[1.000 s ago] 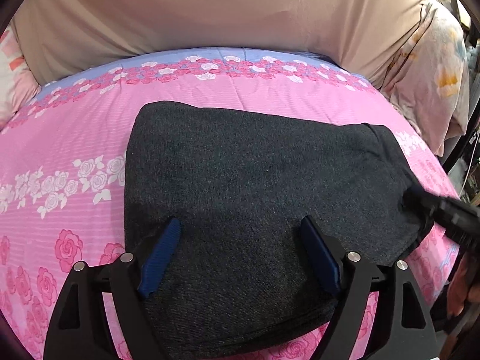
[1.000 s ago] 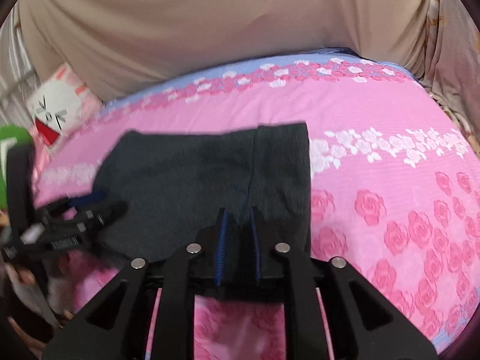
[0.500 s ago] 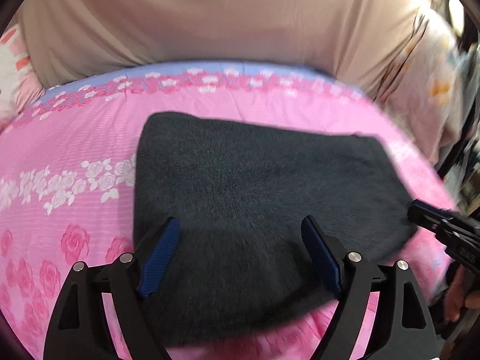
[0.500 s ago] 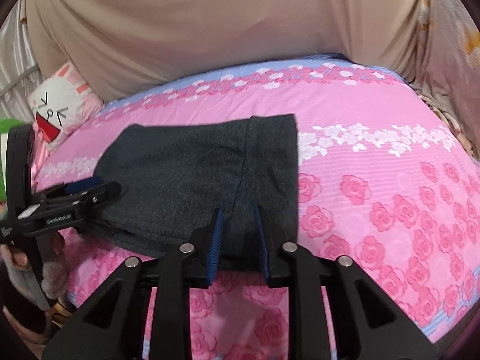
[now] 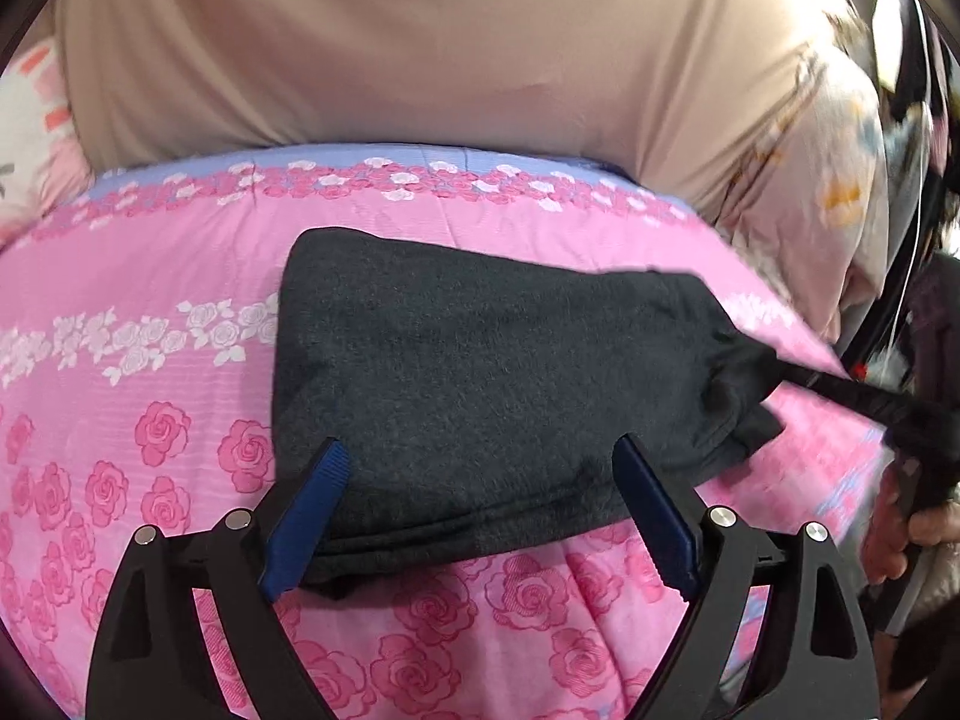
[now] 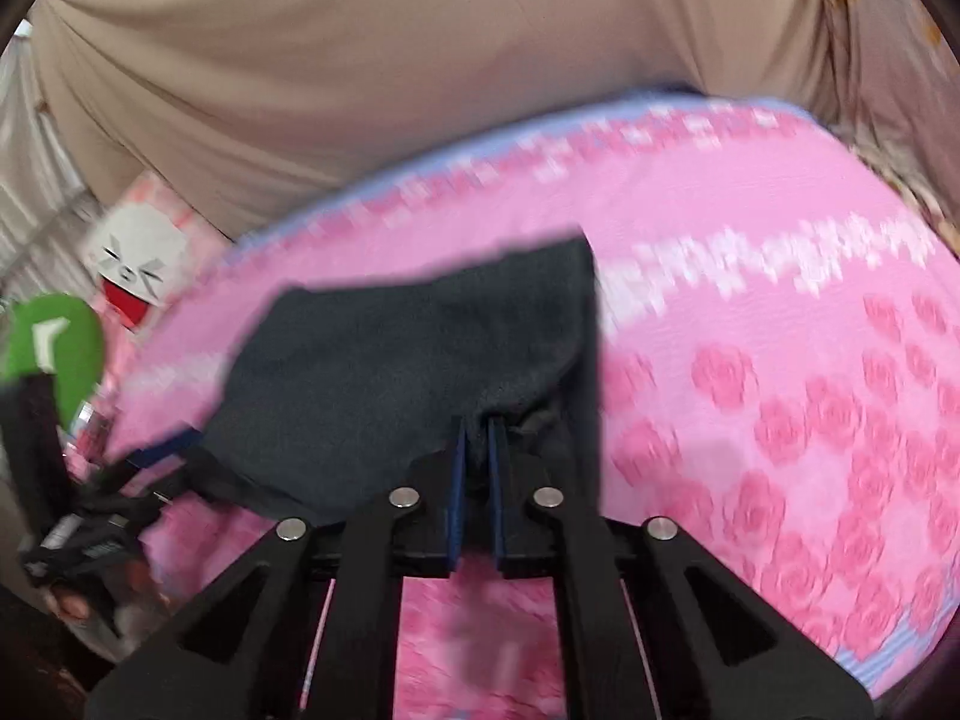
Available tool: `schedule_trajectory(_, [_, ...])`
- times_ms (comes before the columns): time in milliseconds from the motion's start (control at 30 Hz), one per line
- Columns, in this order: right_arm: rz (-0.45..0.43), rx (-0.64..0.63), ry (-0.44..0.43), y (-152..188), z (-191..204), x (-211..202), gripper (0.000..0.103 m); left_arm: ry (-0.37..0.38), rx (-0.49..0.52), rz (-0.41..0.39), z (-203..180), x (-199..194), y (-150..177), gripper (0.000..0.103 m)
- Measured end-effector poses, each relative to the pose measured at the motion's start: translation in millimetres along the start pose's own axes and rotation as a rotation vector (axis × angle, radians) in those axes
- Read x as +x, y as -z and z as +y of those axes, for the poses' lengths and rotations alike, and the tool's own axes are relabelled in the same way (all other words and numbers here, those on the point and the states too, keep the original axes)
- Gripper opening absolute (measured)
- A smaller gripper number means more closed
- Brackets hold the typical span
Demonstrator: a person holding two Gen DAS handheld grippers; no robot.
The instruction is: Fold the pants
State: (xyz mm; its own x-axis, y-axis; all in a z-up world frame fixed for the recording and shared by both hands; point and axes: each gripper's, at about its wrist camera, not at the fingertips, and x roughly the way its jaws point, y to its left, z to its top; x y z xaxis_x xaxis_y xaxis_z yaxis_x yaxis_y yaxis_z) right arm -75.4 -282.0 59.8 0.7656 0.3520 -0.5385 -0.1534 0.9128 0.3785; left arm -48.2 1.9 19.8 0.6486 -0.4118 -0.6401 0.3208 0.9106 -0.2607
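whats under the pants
The pants lie folded on the pink rose bedspread, which shows all around them. The stretch directly beneath, and the inner folded layers, are covered.

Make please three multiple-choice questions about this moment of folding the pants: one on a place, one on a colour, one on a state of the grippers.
1. Where do the folded pants lie?
A. on the pink rose-print bedsheet
B. on a wooden floor
C. in a laundry basket

2. What colour are the pants?
A. white
B. dark charcoal grey
C. bright red

3. How do the two grippers stand?
A. both wide open
B. left gripper open, right gripper shut on the pants' edge
C. left shut on the pants, right open

Answers:
1 A: pink rose fabric borders the pants on every visible side.
2 B: both wrist views show dark grey cloth.
3 B: the left blue pads stand far apart over the pants; the right pads pinch bunched cloth.
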Motion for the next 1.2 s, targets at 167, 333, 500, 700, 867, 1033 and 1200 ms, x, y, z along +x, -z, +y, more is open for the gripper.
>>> schedule_trajectory(167, [0.002,-0.053,0.054,0.9,-9.9,-8.1,0.005,-0.068,-0.022,-0.007,17.6,-5.3,3.8,0.087])
schedule_trajectory(333, [0.185,0.067,0.224,54.3,-59.5,27.7,0.009,-0.034,-0.069,0.048,28.7,2.5,15.1,0.087])
schedule_trajectory(500, [0.078,0.112,0.097,31.6,-49.8,1.8,0.032,0.019,-0.090,0.010,30.6,-15.2,9.6,0.087])
schedule_trajectory(700, [0.163,0.049,0.062,33.3,-32.7,51.0,0.031,0.030,-0.129,0.005,32.4,-17.7,2.0,0.087])
schedule_trajectory(867, [0.082,-0.003,0.046,27.4,-21.4,14.5,0.016,0.021,-0.187,0.036,49.2,-17.6,3.1,0.087])
schedule_trajectory(1033, [0.142,0.041,0.133,47.8,-41.6,31.7,0.053,0.053,-0.262,0.095,64.1,1.0,4.8,0.087])
schedule_trajectory(1200, [0.107,0.094,0.102,36.0,-48.1,21.4,0.064,0.143,-0.377,0.152,74.8,21.2,5.3,0.088])
